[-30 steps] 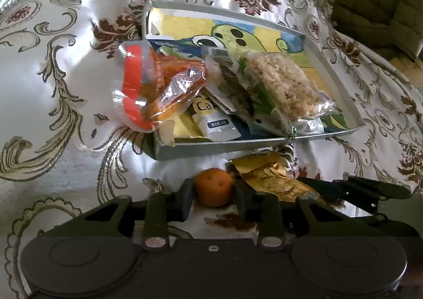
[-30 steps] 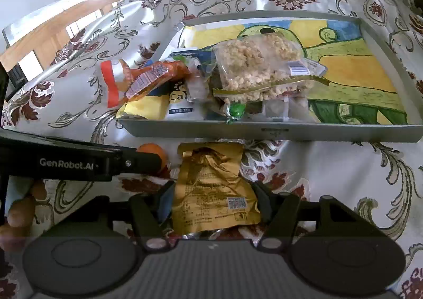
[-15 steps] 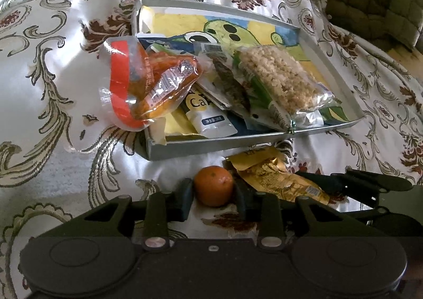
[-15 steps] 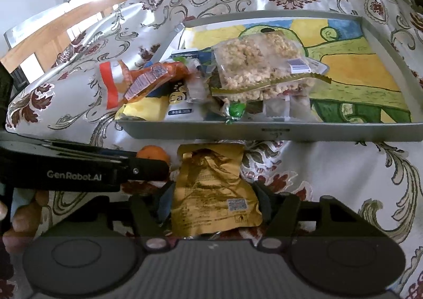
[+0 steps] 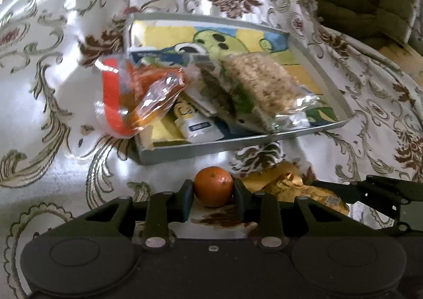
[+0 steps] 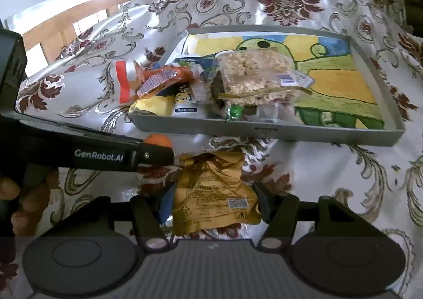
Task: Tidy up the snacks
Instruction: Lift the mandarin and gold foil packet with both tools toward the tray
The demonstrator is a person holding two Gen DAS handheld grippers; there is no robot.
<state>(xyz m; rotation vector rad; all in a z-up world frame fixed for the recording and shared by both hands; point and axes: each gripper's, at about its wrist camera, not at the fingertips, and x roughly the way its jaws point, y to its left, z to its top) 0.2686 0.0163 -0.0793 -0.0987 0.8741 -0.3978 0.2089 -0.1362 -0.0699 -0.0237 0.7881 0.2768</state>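
Black left gripper [image 6: 148, 152], white "GenRobot.AI" lettering.

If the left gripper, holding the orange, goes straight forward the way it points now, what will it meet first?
Most likely the near wall of the grey tray. The left gripper, shut on the orange, points at it across bare tablecloth. Height is unclear, so it might pass over the wall.
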